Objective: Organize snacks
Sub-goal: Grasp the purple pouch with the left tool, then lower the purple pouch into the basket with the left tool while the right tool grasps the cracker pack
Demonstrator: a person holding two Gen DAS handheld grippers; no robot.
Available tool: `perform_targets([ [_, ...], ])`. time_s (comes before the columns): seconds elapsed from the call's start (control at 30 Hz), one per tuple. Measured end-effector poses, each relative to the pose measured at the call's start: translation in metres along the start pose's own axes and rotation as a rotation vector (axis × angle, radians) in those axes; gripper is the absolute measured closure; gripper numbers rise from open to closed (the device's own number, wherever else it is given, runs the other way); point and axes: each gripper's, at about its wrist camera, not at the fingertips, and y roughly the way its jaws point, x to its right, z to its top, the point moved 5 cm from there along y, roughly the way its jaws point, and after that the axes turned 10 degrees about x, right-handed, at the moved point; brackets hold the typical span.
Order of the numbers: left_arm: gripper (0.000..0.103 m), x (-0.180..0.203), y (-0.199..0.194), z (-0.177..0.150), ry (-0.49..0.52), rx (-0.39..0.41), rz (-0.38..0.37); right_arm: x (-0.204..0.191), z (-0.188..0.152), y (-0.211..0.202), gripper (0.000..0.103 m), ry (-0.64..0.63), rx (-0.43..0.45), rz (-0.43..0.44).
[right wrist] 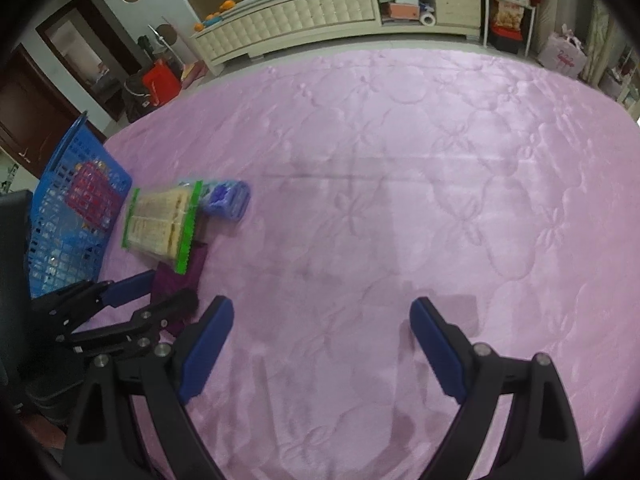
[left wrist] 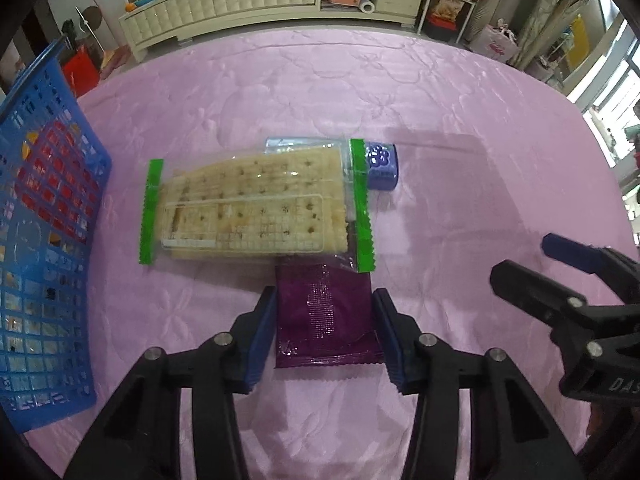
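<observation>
Left gripper (left wrist: 326, 330) brackets the purple packet (left wrist: 326, 320) to lift it toward the blue basket (left wrist: 44, 216).
Its pads touch both packet edges, clamped; the right gripper (right wrist: 322, 344), jaws apart, waits empty at lower frame.

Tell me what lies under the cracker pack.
Under the cracker pack lie the far end of the purple packet and, at its far right corner, part of a blue packet. How far either reaches beneath, and anything else there, is covered.
</observation>
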Motion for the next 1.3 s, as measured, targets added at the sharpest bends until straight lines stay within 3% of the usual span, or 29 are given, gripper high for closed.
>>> perform_targets([
  [0.33, 0.058, -0.017, -0.069, -0.028, 0.061, 0.055, -0.104, -0.03, -0.016, -0.027, 0.011, -0.043, 0.004, -0.007],
  [0.63, 0.058, -0.051, -0.164, -0.032, 0.072, 0.235, -0.134, -0.088, -0.007, -0.073, 0.011, -0.144, 0.045, -0.001],
  [0.73, 0.058, -0.071, -0.186, -0.028, 0.057, 0.279, -0.124, -0.113, -0.002, -0.079, 0.011, -0.188, 0.055, 0.017],
  [0.9, 0.058, -0.118, -0.213, -0.028, 0.021, 0.335, -0.077, -0.155, 0.014, -0.073, 0.011, -0.288, 0.102, 0.137],
  [1.13, 0.058, -0.183, -0.21, -0.022, -0.043, 0.336, 0.019, -0.181, 0.015, -0.028, 0.011, -0.484, 0.051, 0.109],
  [1.3, 0.058, -0.216, -0.197, -0.015, -0.105, 0.306, 0.063, -0.186, 0.006, 0.018, 0.011, -0.574, -0.056, 0.107],
])
